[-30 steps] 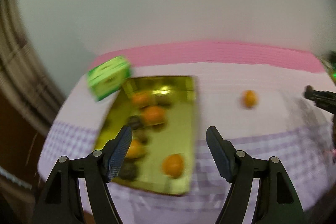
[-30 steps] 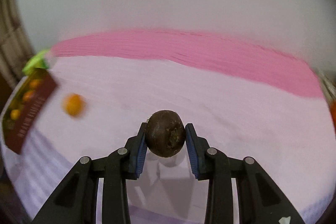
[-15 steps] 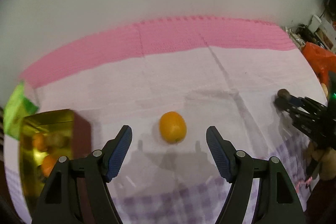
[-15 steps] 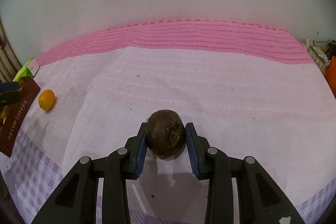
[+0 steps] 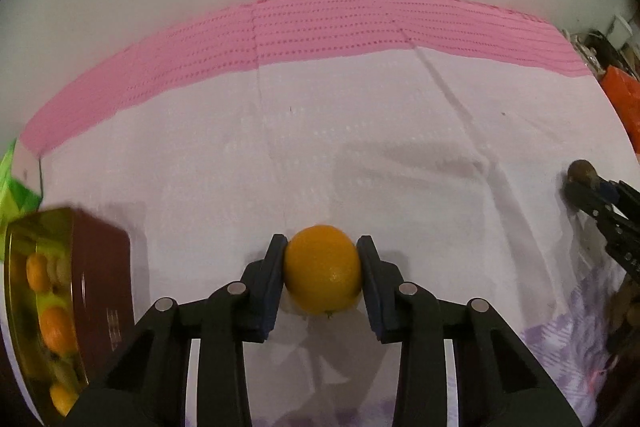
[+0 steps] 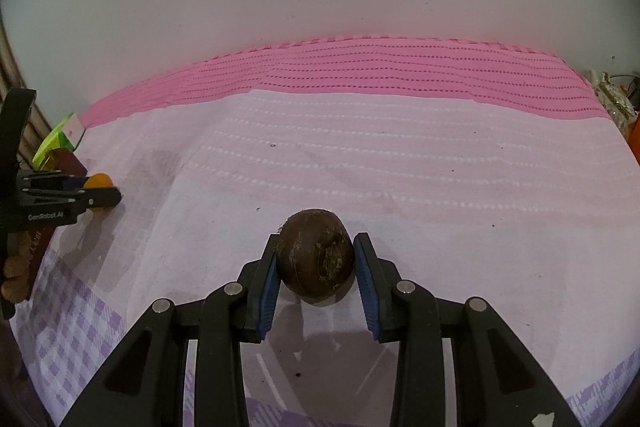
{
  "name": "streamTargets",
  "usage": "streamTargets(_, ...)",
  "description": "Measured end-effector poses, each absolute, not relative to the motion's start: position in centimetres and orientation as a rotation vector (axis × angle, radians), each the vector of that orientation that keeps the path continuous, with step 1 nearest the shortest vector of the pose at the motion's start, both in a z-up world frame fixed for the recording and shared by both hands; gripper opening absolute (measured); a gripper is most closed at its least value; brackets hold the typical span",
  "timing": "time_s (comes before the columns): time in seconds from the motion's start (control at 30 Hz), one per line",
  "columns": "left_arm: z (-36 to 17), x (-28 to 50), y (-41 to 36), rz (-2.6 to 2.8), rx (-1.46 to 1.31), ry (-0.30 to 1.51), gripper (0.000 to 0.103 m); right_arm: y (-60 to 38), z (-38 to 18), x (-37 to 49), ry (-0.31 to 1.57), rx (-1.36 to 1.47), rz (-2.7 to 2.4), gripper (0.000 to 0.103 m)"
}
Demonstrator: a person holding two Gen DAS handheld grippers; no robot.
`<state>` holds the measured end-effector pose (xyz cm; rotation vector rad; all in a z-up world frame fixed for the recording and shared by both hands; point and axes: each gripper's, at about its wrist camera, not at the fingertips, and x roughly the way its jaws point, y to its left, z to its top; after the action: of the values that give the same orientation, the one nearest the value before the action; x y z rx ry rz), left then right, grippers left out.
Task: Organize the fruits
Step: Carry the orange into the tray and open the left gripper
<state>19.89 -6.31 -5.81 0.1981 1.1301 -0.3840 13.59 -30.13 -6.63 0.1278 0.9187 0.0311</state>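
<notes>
Gold tin [image 5: 24, 239] w/ fruit, green box [image 5: 16, 183] behind

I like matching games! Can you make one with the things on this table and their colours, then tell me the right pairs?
Things:
1. fruit in the left tool
2. fruit in the right tool
3. box at the far left
4. far strip of the cloth

Colours:
A. pink
B. dark brown
C. orange
D. green

Pairs: 1-C, 2-B, 3-D, 4-A
</notes>
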Motion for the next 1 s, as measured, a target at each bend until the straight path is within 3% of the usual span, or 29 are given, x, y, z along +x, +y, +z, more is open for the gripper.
streamTargets(0.43, 0.7, 6.7, 3.5, -0.277, -0.031, 1.067, 0.037, -29.6, -6.7, 13.6, 0.926, 0.089, 0.012, 0.033)
streamTargets(0.77, 2.6, 7.6, 12.1, -0.019, -0.051, 0.970, 0.037, -28.9, -6.7, 13.6, 0.934, 0.033, -0.013, 0.033)
streamTargets(1.0, 2.4, 7.7, 13.8, 0.072, 0.025, 0.901, 0.037, -28.7, -6.8, 13.7, 0.937, 0.015, -0.021, 0.033)
